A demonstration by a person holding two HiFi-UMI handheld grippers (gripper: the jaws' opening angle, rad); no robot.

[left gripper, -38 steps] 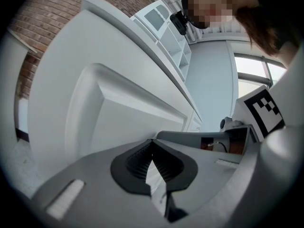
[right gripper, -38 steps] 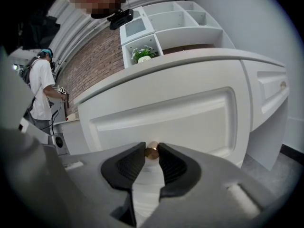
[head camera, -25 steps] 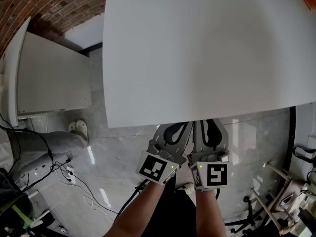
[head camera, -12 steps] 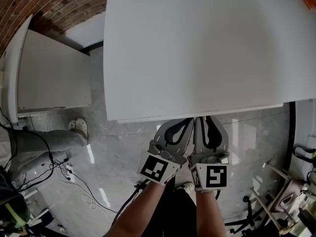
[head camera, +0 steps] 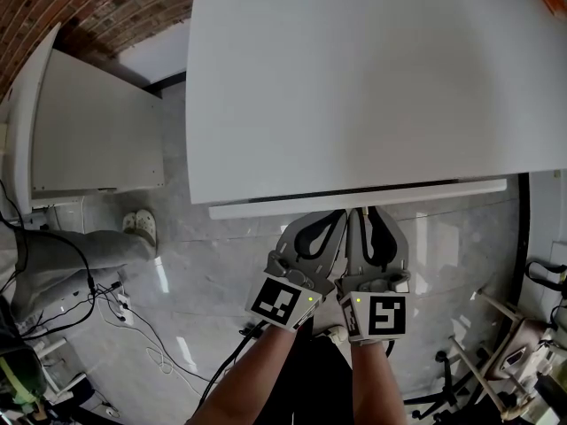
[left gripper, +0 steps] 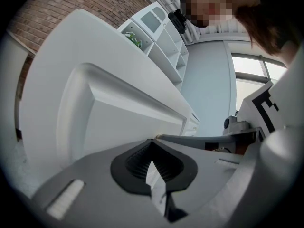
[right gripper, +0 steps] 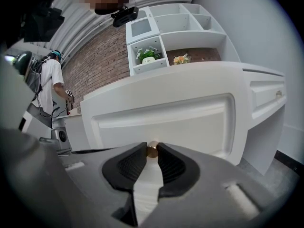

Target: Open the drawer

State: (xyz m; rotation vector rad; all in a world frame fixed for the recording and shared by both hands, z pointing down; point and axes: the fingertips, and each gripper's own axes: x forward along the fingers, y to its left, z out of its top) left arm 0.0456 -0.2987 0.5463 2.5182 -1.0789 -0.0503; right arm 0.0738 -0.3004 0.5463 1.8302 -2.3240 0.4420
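R gripper jaws, just closing in, clench the small brass knob on the white panelled drawer front. The front sticks slightly out under the white tabletop's near edge. L gripper sits beside it, jaws together, empty. Knob hidden in head view.

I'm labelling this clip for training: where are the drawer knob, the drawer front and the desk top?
drawer knob (right gripper: pixel 152 149), right gripper view, on its brass end.
drawer front (right gripper: pixel 166 120), right gripper view, on the recessed panel.
desk top (head camera: pixel 372 87), head view, on its bare white middle.
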